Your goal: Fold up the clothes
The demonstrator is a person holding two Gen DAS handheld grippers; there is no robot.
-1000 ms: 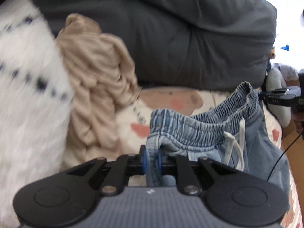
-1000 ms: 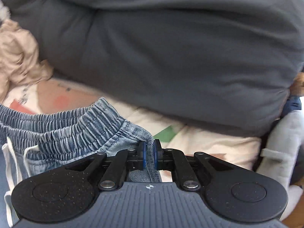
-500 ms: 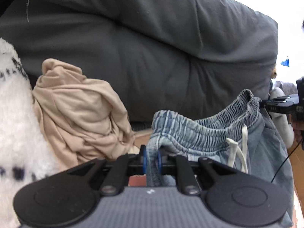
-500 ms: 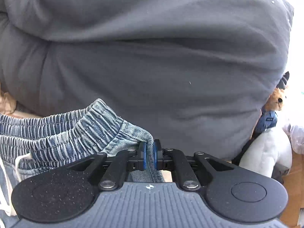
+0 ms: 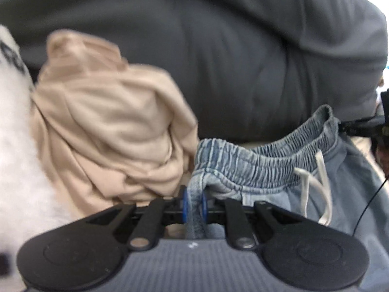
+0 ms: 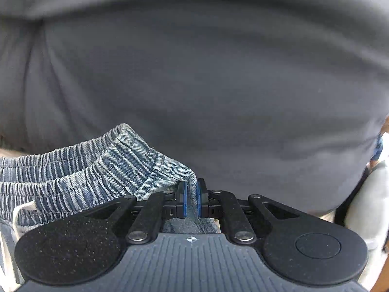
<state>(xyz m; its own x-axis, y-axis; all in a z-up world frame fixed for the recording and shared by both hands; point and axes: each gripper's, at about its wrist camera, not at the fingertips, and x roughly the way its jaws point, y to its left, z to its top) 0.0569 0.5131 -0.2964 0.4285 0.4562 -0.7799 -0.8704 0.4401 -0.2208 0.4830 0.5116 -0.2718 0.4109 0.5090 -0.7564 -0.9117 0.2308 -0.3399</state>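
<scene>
Denim shorts (image 5: 262, 168) are held by the waistband, stretched sideways between the left gripper (image 5: 193, 203) and right gripper (image 6: 191, 200), both fingers pinching its corners.

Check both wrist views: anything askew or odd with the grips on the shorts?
Nothing stands out. The left gripper and right gripper each pinch an end of the denim shorts waistband, which sags between them. The drawstring dangles loose. A crumpled beige garment waits unfolded beside them.
</scene>
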